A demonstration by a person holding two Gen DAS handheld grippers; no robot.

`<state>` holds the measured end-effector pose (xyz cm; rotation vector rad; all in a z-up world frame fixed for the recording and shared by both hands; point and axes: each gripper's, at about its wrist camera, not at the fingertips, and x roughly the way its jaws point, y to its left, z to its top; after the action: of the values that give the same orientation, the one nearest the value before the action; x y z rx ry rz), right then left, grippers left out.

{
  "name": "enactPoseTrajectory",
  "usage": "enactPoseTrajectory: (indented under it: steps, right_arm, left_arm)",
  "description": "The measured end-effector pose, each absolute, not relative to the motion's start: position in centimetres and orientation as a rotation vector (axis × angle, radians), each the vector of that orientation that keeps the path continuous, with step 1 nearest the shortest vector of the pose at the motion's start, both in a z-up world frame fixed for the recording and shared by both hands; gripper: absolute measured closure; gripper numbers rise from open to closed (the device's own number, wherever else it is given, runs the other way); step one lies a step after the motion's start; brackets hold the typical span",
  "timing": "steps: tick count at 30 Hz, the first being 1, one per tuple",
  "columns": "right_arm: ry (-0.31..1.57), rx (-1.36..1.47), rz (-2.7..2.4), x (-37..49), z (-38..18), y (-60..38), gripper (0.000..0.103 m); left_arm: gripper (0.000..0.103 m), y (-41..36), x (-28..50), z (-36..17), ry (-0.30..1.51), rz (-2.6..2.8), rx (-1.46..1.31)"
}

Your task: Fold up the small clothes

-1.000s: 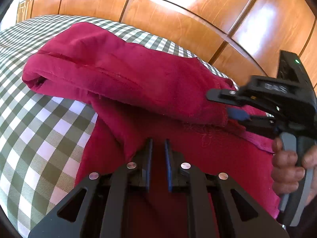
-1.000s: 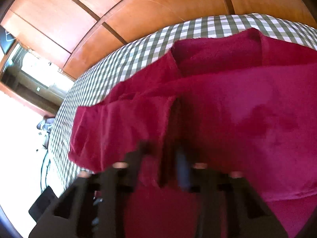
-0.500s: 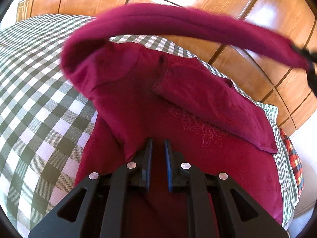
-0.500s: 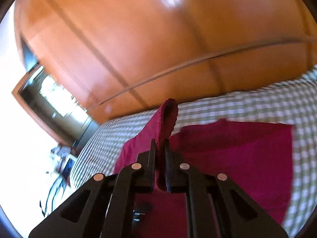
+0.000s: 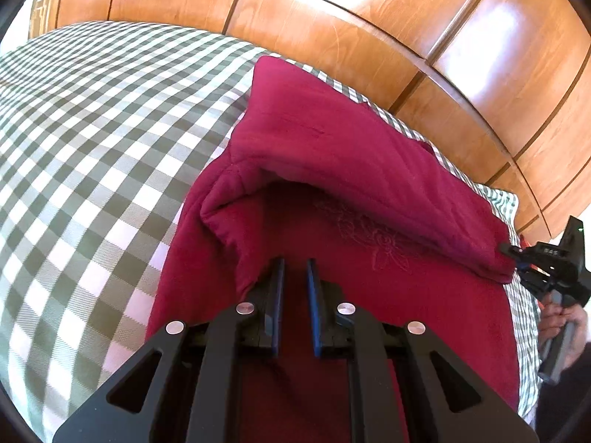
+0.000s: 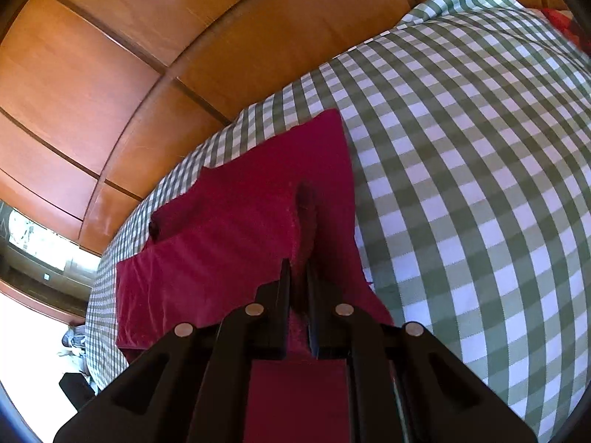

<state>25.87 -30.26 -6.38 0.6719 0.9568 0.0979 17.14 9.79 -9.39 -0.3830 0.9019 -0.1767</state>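
Observation:
A dark red garment (image 5: 347,170) lies on the green-and-white checked bed cover (image 5: 92,129), with its far part folded over toward me. My left gripper (image 5: 294,273) rests low on the garment's near part, jaws nearly closed, with red cloth between them. My right gripper (image 6: 298,277) is shut on a raised fold of the same garment (image 6: 236,229) at its edge. It also shows at the right edge of the left wrist view (image 5: 517,258), pinching the corner of the folded-over part.
Wooden wall panels (image 5: 332,29) run behind the bed. The checked cover (image 6: 480,147) spreads wide to the right of the garment. A red patterned cloth (image 6: 565,22) lies at the far corner. A window area (image 6: 33,236) is at the left.
My right gripper carried the garment's far part up and over, then down to the right. The garment now lies folded over itself. The left gripper has stayed in place.

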Motion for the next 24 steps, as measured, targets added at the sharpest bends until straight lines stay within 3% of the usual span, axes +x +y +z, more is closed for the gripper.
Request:
enactPoseTrajectory:
  steps: [7, 10, 13, 15, 16, 24]
  right_arm:
    - [0.974, 0.658, 0.106, 25.8, -5.8, -30.8, 0.096]
    - [0.987, 0.665, 0.104, 26.0, -6.8, -30.7, 0.095]
    - [0.987, 0.638, 0.098, 25.5, -6.5, -30.7, 0.086]
    - [0.97, 0.552, 0.07, 24.7, -5.0, -30.4, 0.065]
    - [0.945, 0.514, 0.045, 24.2, -4.1, -30.3, 0.048]
    - [0.843, 0.346, 0.119, 24.8, -0.5, -24.5, 0.047]
  left_arm:
    - [0.092, 9.5, 16.6, -4.7, 0.79, -0.212, -0.31]
    - [0.092, 8.8, 18.4, -4.9, 0.828, -0.166, -0.251]
    - [0.092, 8.9, 19.9, -7.3, 0.956, -0.107, -0.219]
    - [0.092, 9.1, 19.4, -7.1, 0.942, -0.114, -0.216]
    - [0.092, 9.4, 19.0, -6.5, 0.915, -0.126, -0.225]
    - [0.092, 9.9, 22.7, -1.8, 0.796, -0.166, -0.335]
